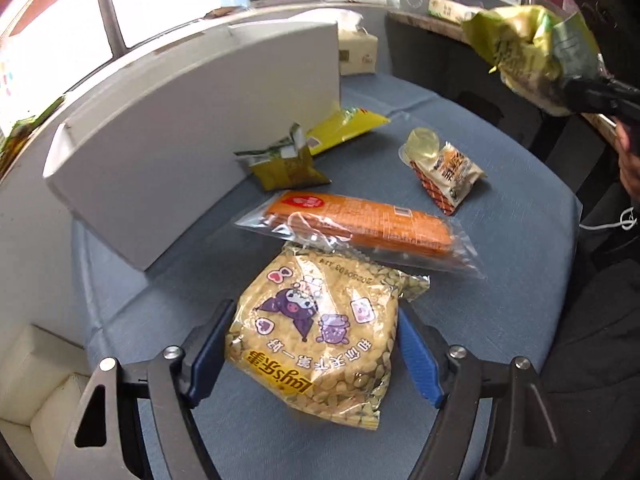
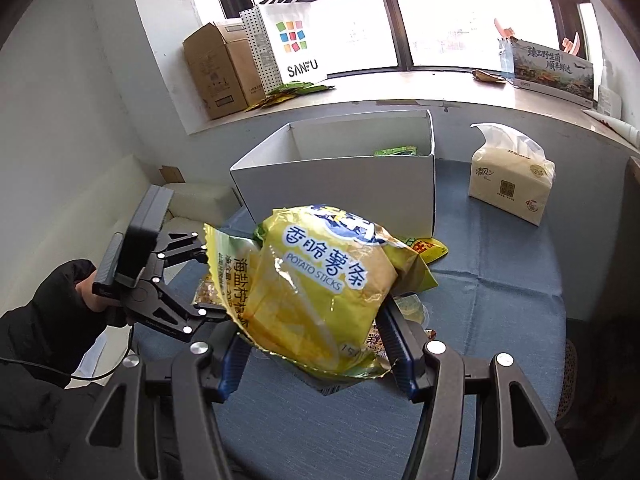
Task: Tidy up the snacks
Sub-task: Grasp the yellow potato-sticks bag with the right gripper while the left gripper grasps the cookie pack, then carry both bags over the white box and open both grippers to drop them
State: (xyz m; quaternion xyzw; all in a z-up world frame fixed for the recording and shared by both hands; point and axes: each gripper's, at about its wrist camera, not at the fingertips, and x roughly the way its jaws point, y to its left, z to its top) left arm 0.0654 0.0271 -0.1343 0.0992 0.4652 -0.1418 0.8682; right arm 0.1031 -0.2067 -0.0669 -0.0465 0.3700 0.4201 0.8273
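Left wrist view: the left tool (image 1: 316,354) points down at the blue-covered bench (image 1: 500,248), its blue pads (image 1: 418,360) set on either side of a Lay's bag (image 1: 320,336) lying flat on the cloth. The pads look to touch the bag's edges; whether they press on it I cannot tell. Just beyond the bag lies an orange pack (image 1: 360,224) in clear wrap, its near corner over the bag's far edge. Farther back a small yellow-green pouch (image 1: 288,164) sits against the white box (image 1: 192,136), with a yellow pack (image 1: 344,128) just behind it at the box corner. To the right, well apart, lie a jelly cup (image 1: 424,146) and a small white-and-orange packet (image 1: 452,176), touching each other. At upper right the right tool (image 1: 588,92) holds a potato-stick bag (image 1: 532,52) in the air.

Right wrist view: the right tool (image 2: 316,356) is clamped about half-wide on the potato-stick bag (image 2: 320,292), which is crumpled at its lower end between the pads and raised clear of the bench (image 2: 500,280). Behind it stands the open box (image 2: 344,184), a green pack (image 2: 396,150) showing inside. A tissue pack (image 2: 512,176) stands on the bench to the right of the box. At left a hand (image 2: 90,292) in a black sleeve grips the left tool (image 2: 200,280), whose fingertips are hidden behind the bag
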